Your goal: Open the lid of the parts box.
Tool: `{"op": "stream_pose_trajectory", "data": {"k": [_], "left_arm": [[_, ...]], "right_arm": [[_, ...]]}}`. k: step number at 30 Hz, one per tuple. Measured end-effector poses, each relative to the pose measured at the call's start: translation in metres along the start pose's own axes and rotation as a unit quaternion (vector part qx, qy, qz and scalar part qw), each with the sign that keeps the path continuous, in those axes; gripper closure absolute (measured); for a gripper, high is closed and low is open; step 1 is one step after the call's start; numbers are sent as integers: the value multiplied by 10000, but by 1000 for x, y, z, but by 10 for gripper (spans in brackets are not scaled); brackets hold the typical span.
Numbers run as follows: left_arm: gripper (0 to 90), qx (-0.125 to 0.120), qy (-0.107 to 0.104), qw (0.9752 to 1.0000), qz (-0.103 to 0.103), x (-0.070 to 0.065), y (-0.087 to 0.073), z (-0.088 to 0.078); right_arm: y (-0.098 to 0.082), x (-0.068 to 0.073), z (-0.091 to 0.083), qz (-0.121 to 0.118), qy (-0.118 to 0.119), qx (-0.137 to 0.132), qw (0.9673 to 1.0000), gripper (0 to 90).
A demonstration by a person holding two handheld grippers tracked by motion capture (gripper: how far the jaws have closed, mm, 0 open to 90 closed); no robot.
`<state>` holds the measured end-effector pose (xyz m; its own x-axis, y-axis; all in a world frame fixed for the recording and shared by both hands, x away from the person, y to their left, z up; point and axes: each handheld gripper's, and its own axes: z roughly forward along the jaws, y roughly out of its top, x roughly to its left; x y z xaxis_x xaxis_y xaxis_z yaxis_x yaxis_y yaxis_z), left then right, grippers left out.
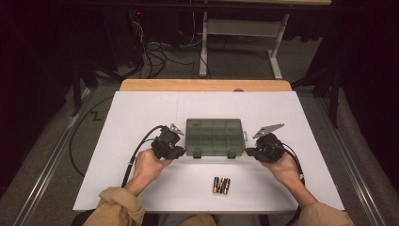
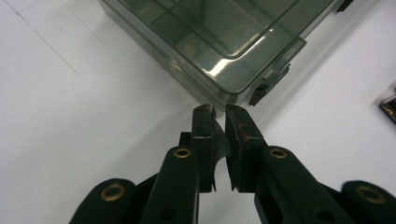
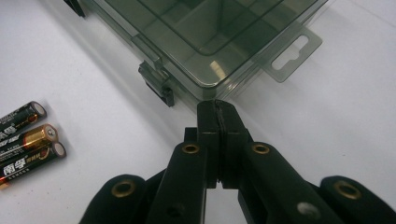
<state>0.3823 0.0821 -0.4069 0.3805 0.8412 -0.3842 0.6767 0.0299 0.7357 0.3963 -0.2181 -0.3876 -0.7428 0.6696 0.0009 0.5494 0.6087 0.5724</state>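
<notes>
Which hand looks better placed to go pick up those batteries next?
Probably the right. The batteries lie toward the right side of the table, closer to the right tongs than the left tongs; both sit at the closed box's near corners.

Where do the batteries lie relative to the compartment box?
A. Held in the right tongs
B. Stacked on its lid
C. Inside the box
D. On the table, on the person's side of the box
D: the batteries lie loose on the white table, nearer the person than the closed box.

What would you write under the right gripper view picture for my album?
Shut black tool touching the corner of a closed smoky clear plastic compartment box, three AA batteries lying nearby.
</notes>
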Motion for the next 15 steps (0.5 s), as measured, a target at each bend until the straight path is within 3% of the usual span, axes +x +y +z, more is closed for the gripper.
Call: {"op": "stream_pose_trajectory", "data": {"k": [7, 15], "left_arm": [[761, -89, 77, 9999, 97, -5, 4, 1], [634, -214, 249, 9993, 174, -13, 11, 5]], "right_arm": [[6, -2, -10, 17, -29, -145, 9999, 900], [11, -3, -16, 92, 3, -287, 9995, 900]]}}
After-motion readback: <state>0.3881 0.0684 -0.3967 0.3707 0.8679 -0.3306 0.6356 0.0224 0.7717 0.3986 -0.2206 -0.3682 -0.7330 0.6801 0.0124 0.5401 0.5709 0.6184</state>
